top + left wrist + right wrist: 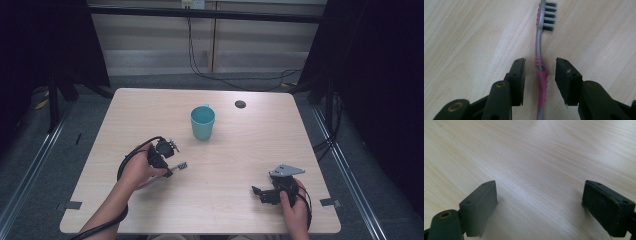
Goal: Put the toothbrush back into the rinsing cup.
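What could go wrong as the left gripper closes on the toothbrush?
The left gripper straddles the toothbrush lying flat on the table; its fingers may scrape the wood or pinch the thin handle off-centre, so it twists out. The teal mug stands beyond and could be knocked.

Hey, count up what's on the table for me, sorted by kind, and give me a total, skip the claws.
Toothbrush: 1, pink and grey, lying flat between the left claw's open jaws.
Cup: 1, teal, upright.
Small dark round disc: 1, beyond the cup; can't tell what it is.
Total: 3
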